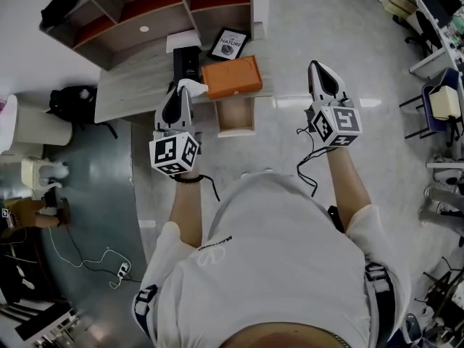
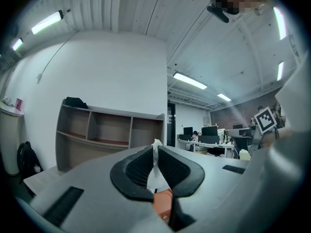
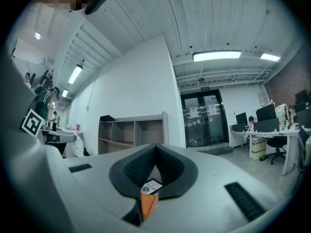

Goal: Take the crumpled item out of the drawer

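Grey wood-grain worktop (image 1: 138, 85) runs along a white wall and carries a low open shelf unit (image 1: 145, 13), an orange box (image 1: 232, 76), a black box (image 1: 187, 62) and a framed card (image 1: 229, 43). Below the orange box the drawer (image 1: 235, 116) stands pulled out. Its pale, smooth floor looks bare, though the steep angle makes that hard to confirm.

The crumpled item (image 1: 196, 87) is already out of the drawer. It is thin, white and creased like tissue or paper, pinched between the ribbed black pads of the left gripper (image 1: 179, 89) and held above the worktop's front edge. The right gripper (image 1: 316, 67) hangs well apart to the side over the glossy floor, its jaws together with nothing between them.

The main risk is probably the grip. Only a narrow fold appears to sit between the pads, and so light and limp a sheet could slide free or tear if swung quickly. It might then drop back into the open drawer or onto the floor. The drawer juts out near both grippers, so a careless sweep could knock it.
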The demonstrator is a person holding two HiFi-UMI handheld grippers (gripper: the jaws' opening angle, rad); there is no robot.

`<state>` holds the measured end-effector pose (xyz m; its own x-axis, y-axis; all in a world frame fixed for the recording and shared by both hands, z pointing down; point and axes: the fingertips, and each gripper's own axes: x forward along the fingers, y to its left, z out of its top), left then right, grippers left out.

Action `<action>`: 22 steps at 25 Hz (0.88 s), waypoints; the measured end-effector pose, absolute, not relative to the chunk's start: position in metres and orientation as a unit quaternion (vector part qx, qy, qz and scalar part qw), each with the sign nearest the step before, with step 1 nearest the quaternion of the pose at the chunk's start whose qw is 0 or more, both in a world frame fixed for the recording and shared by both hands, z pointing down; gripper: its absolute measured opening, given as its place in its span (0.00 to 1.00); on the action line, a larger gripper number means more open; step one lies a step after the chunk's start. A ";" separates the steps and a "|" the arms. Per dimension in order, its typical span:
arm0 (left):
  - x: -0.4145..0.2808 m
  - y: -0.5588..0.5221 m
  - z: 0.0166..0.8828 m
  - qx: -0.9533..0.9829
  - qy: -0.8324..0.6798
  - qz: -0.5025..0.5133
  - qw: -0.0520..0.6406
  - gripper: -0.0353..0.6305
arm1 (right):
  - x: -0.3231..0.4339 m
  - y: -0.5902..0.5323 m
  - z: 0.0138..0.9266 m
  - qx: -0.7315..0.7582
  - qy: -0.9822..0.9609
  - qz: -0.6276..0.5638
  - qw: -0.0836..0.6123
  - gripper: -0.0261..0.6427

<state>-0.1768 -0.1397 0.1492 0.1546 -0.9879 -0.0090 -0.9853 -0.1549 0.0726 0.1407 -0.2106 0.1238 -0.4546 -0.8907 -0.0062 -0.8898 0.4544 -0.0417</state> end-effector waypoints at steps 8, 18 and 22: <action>-0.178 -0.138 0.159 0.758 -0.651 -0.021 0.031 0.10 | 0.139 -0.210 0.128 -0.520 0.854 -0.022 0.009 0.04; -0.173 -0.135 0.174 0.760 -0.648 -0.015 0.046 0.10 | 0.139 -0.208 0.133 -0.519 0.855 -0.024 0.007 0.04; -0.173 -0.134 0.173 0.759 -0.649 -0.015 0.045 0.10 | 0.139 -0.207 0.133 -0.517 0.855 -0.024 0.007 0.04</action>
